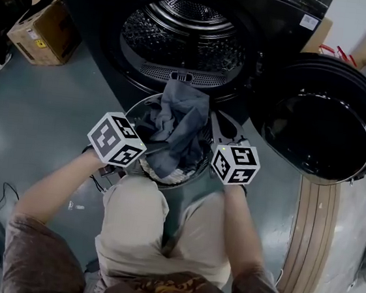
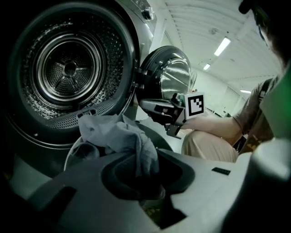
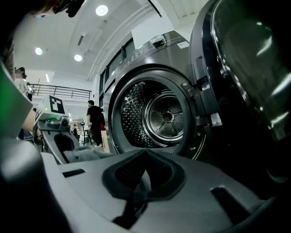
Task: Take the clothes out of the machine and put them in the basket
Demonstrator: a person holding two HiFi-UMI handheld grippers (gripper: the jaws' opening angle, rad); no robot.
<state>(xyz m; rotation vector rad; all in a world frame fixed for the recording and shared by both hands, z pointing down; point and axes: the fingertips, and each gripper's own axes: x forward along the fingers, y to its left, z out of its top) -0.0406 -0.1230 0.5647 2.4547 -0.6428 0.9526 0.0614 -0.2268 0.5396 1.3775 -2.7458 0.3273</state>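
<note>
Mostly hidden beneath its marker cube in the head view, the left gripper shows its tips only in the left gripper view. There the jaws are pinched nearly together on a fold of a grey-blue garment, which rises out of the gap and heaps up just beyond the fingers. From above, that garment lies draped across the basket, its far end lapping over the rim toward the lip of the machine.

Little of the basket can be made out. Only a pale arc of rim shows to the left of the fingers, and the darker cloth lower inside is too dim to read. The drum opens beyond the fingertips.

The right gripper holds its jaws closed to a thin seam. A pale sliver sits in that seam, and whether it is cloth cannot be told. From above, its fingers stand just beside the garment's right edge, over the basket's rim. The open door looms to their right, cut off by the frame.
</note>
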